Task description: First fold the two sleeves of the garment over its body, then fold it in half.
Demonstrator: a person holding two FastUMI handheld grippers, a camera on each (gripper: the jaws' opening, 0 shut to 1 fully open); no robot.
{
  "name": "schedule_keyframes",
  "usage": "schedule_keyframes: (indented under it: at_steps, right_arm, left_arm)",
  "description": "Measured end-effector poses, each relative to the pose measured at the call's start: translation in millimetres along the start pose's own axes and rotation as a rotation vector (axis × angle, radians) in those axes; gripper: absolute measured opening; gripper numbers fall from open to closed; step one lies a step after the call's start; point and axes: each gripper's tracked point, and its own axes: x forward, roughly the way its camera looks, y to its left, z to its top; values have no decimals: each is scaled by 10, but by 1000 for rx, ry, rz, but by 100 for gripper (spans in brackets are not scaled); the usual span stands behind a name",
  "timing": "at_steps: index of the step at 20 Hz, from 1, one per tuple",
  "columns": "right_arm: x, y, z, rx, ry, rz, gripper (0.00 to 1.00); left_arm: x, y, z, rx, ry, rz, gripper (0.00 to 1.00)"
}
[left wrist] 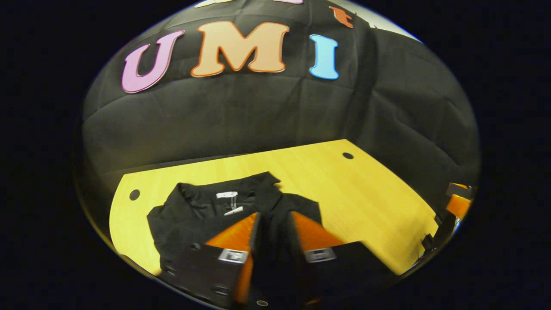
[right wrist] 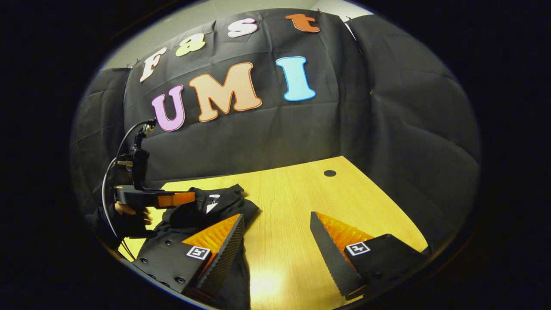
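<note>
The booth wall of black cloth stands behind a yellow wooden table (left wrist: 344, 189), which has round cable holes near its far corners. A black garment (left wrist: 202, 211) lies bunched toward the table's left end, collar and white label facing up. In the left gripper view, the left gripper (left wrist: 275, 224) has its fingers drawn near together with dark cloth between them; whether they actually clamp it cannot be told. In the right gripper view, the right gripper (right wrist: 275, 241) hangs with fingers wide apart above bare tabletop, its left finger over the garment's edge. Judgement: a sleeve fold is in hand. The next move calls for carrying the gripped cloth across the body and releasing it flat.
</note>
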Motion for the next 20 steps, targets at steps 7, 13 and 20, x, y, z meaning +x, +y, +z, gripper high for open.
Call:
schedule_keyframes:
  at_steps: [7,13,20]
  right_arm:
    - [131,191,-40,-47,18,95,98]
    - [181,468,-58,-54,20,186,98]
    - [-154,1124,-506,-83,52,206,98]
  left_arm:
    - [-465,308,531,16,-219,152,94]
    - [-1252,828,334,-57,-253,307,94]
    - [-2269,1447,-540,-87,-174,403,99]
